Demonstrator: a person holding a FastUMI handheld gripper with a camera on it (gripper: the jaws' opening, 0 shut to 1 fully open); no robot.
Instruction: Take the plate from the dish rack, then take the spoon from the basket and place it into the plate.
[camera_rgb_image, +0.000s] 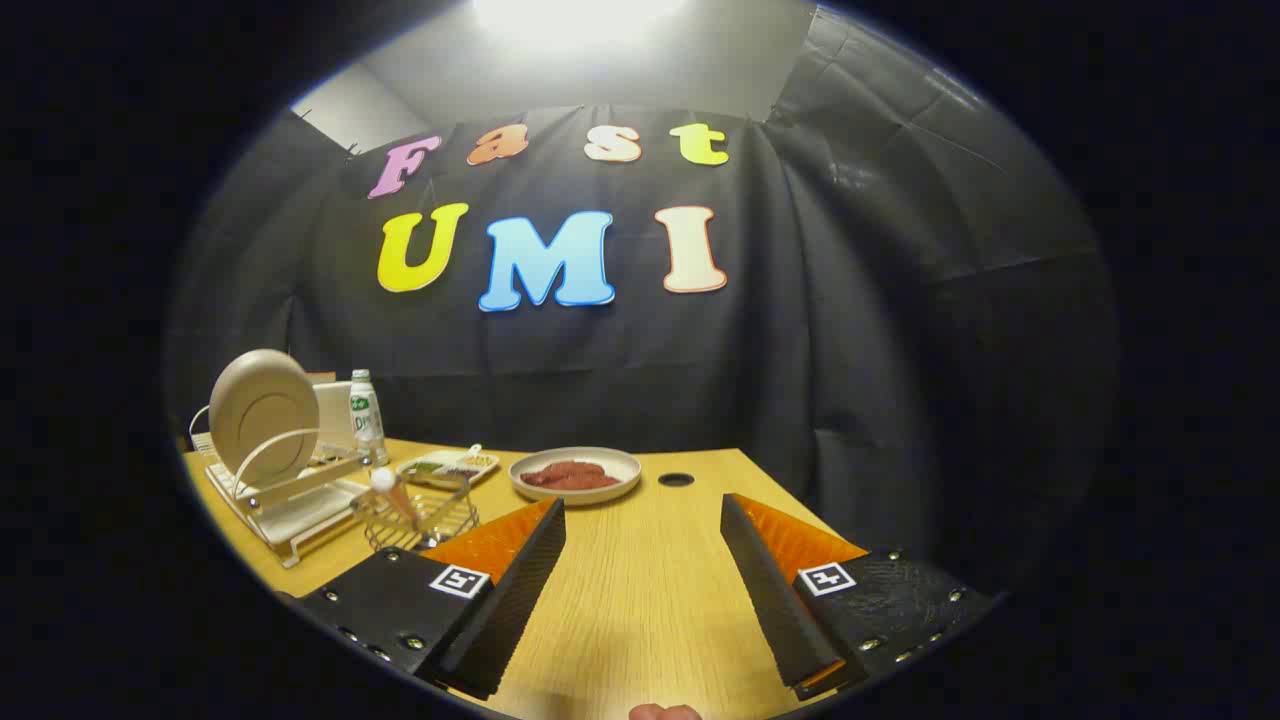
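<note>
— Gripper view, finger state?
— Gripper (643, 520) spread wide, nothing between the fingers (520, 590) but bare wooden table (640, 600). No contact with any object.

— Location of the plate?
— Beige plate (264, 417), standing on edge in the white dish rack (290, 495), well beyond the fingers and off to their left. Not yet taken out.

— Spoon?
— Spoon (392, 488) with a pale round end, leaning in the wire basket (418, 518), just ahead of the left finger's tip and just beside the rack.

— Other items on the table?
— Shallow dish (576, 473) holding something reddish, straight ahead beyond the gap between the fingers. Small rectangular tray (448, 467) with mixed contents, left of that dish, behind the basket. Clear bottle (366, 415) with a green label, upright, behind the rack. Dark round hole (676, 480) in the tabletop, right of the dish.

— Anything nearer than the fingers?
— Tip of a person's finger (664, 712), barely showing behind the fingers.
</note>
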